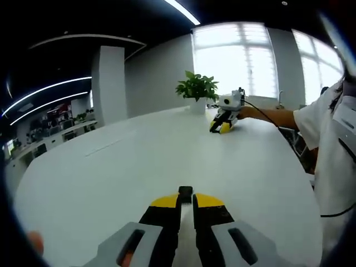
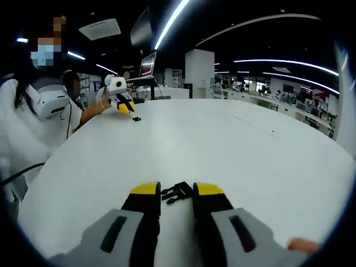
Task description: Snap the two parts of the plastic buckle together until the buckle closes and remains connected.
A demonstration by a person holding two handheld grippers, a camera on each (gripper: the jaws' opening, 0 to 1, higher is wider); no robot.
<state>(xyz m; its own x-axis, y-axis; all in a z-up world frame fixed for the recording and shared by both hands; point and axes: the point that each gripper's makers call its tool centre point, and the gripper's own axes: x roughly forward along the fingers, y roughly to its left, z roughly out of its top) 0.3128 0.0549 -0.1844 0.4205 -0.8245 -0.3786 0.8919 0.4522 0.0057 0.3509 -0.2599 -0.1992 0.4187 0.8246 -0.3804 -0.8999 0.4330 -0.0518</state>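
1. At the bottom centre of the left gripper view, the left gripper (image 1: pixel 186 199) rises with its yellow-tipped jaws drawn narrow, and a small black buckle part (image 1: pixel 185 193) sits right at the tips, apparently pinched between them.
2. At the bottom centre of the right gripper view, the right gripper (image 2: pixel 177 192) stands with its jaws parted wider; the other black buckle part (image 2: pixel 177 192), the pronged one, lies on the white table (image 2: pixel 222 144) in the gap between the yellow tips. Whether either jaw touches it I cannot tell.
3. A fingertip of the person's hand (image 2: pixel 303 245) shows at the lower right edge of the right gripper view.
4. The pale table surface (image 1: pixel 139 161) spreads from the jaws up through the middle of both views.
5. In the upper left of the right gripper view, the left gripper (image 2: pixel 123 102) appears again, held by the person in white (image 2: pixel 33 122), its yellow tips just above the small black buckle part (image 2: pixel 136 118) on the table.
6. In the upper right of the left gripper view, the right gripper (image 1: pixel 225 119) shows tips down on the table, at the end of the person's arm (image 1: pixel 272 115).
7. Beyond it, a potted plant (image 1: pixel 197 89) stands at the table's far edge before a bright window (image 1: pixel 239 61).
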